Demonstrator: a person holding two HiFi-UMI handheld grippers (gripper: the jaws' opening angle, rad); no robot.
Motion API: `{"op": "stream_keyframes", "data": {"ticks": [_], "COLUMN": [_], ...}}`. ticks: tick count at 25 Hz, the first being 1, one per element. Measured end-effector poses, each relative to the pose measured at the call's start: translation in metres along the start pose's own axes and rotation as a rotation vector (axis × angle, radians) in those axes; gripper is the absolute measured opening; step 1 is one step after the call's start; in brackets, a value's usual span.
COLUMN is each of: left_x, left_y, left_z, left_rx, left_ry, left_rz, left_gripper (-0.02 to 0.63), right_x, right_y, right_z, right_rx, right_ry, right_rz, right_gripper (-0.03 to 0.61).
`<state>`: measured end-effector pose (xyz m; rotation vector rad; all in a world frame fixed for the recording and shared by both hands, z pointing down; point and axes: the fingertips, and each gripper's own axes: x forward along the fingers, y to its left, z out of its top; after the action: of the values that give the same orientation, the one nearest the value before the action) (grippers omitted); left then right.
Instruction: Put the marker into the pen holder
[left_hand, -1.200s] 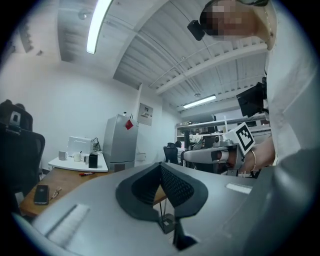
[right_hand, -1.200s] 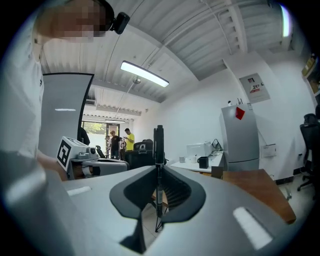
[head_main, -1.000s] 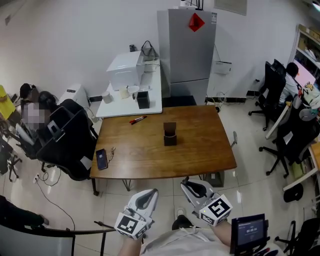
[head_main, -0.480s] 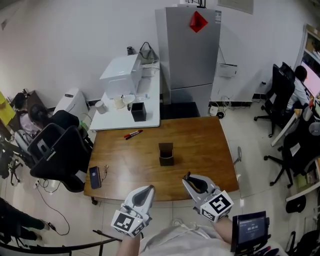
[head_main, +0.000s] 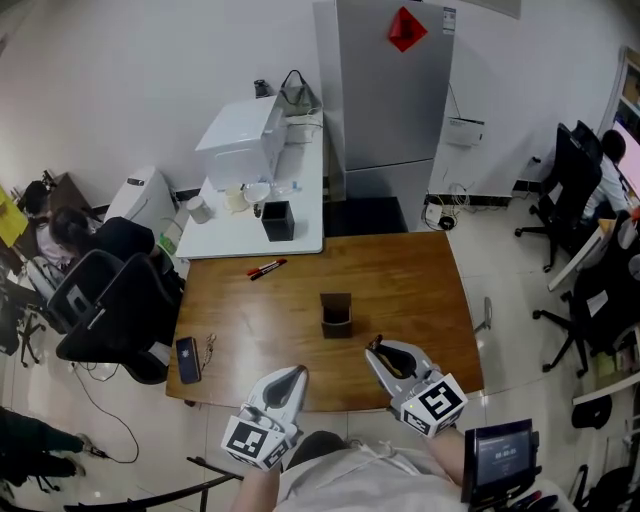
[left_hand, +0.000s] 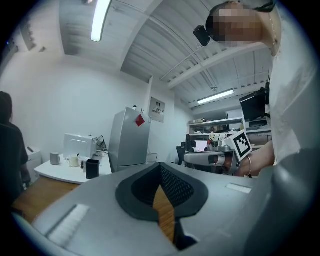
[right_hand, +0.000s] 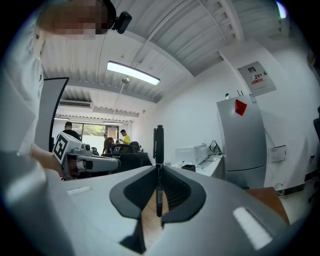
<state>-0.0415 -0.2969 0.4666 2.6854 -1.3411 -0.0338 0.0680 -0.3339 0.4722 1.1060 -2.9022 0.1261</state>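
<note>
We cannot see inside the brown pen holder (head_main: 336, 313) on the table (head_main: 410, 275). Our right gripper (head_main: 378, 347) squeezes a thin black marker (right_hand: 158, 145), standing up. Our left gripper (head_main: 297, 372) is closed, empty.

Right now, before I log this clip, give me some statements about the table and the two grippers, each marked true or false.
1. The right gripper grips a black pen upright. True.
2. The pen holder stands on the white side table. False: it stands on the wooden table.
3. A red marker lies on the wooden table's far side. True.
4. The phone leans against the pen holder. False: it lies flat near the table's left edge, well apart from it.
5. The left gripper holds the red marker. False: nothing is between its jaws.
</note>
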Motion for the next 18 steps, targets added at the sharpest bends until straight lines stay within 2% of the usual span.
{"op": "stream_keyframes", "data": {"ticks": [12,18], "left_x": [0.018,0.026], "left_y": [0.043,0.062], "left_z": [0.009,-0.005], "left_rx": [-0.024,-0.046], "left_ry": [-0.004,0.016], "left_rz": [-0.048,-0.066], "left_gripper": [0.015,0.015], "right_x": [0.053,0.085], "right_y": [-0.024,-0.043], "right_z": [-0.002,-0.014], "right_rx": [0.005,-0.004], "right_ry": [0.002,0.027], "right_rz": [-0.087,-0.116], "right_gripper": [0.035,0.034]}}
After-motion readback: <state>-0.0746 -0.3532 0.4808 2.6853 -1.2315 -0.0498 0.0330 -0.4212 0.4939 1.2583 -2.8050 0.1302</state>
